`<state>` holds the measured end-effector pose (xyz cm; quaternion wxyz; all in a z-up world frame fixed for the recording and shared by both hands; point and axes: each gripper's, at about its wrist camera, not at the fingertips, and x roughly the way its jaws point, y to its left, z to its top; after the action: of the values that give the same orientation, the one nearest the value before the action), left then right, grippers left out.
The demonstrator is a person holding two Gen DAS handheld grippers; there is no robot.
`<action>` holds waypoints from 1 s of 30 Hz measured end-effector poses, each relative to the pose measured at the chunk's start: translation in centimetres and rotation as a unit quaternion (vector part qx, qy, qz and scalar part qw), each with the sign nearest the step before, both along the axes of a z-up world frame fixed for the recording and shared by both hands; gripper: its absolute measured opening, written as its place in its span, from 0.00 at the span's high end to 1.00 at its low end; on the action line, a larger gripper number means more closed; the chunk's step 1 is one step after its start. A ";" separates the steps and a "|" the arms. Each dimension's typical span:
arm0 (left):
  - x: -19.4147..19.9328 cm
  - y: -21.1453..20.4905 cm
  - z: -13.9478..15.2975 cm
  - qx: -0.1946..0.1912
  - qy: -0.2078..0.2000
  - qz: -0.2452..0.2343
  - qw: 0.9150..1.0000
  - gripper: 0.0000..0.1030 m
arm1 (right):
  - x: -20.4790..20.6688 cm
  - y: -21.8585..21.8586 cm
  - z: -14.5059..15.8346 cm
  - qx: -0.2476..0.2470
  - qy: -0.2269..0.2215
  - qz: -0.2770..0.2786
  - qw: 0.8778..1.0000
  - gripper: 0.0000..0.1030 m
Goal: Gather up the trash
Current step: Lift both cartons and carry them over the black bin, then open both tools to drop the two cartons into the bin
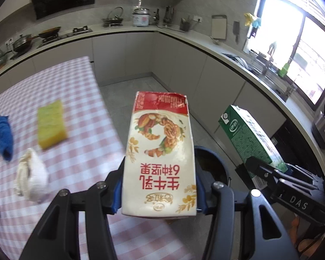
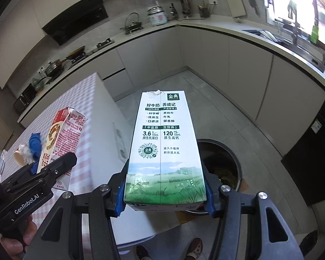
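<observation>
Left wrist view, frame centre: the left gripper (image 1: 159,191) is clamped on a smooth white-and-red milk carton (image 1: 160,151), its blue pads pressing both flat sides, print upside down and the torn red end pointing away. Behind the carton's lower right peeks the dark rounded rim of a trash bin (image 1: 214,162) on the grey tiled floor. Across the left of the frame runs a table (image 1: 80,99) under a pink-and-white checked cloth, carrying a blocky yellow sponge (image 1: 52,126), a bunched blue cloth (image 1: 4,137) and a crumpled white wrapper (image 1: 31,174). Right wrist view, frame centre: the right gripper (image 2: 164,196) is clamped on a glossy green-and-white milk carton (image 2: 163,147), a tall box with a meadow picture at its near end. The round bin (image 2: 222,162) shows just behind it at centre right, holding yellowish scraps.
</observation>
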<state>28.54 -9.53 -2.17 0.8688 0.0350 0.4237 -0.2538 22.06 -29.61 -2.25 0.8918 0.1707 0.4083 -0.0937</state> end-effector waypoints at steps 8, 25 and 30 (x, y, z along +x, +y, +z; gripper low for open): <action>-0.1 -7.0 -3.4 0.010 0.044 -0.020 0.999 0.48 | -0.8 -6.5 -5.2 0.005 0.041 -0.020 0.999 0.44; 1.4 -13.7 -13.9 0.073 0.129 0.014 0.989 0.46 | 4.2 -12.1 -17.2 0.054 0.130 0.037 0.989 0.42; 2.2 -13.9 -15.0 0.081 0.145 0.032 0.986 0.25 | 5.3 -12.8 -17.5 0.041 0.128 0.038 0.990 0.33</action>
<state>30.76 -23.45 -17.12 0.8001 0.0545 0.5652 -0.1935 27.33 -42.42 -19.80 0.8273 0.1784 0.5288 -0.0643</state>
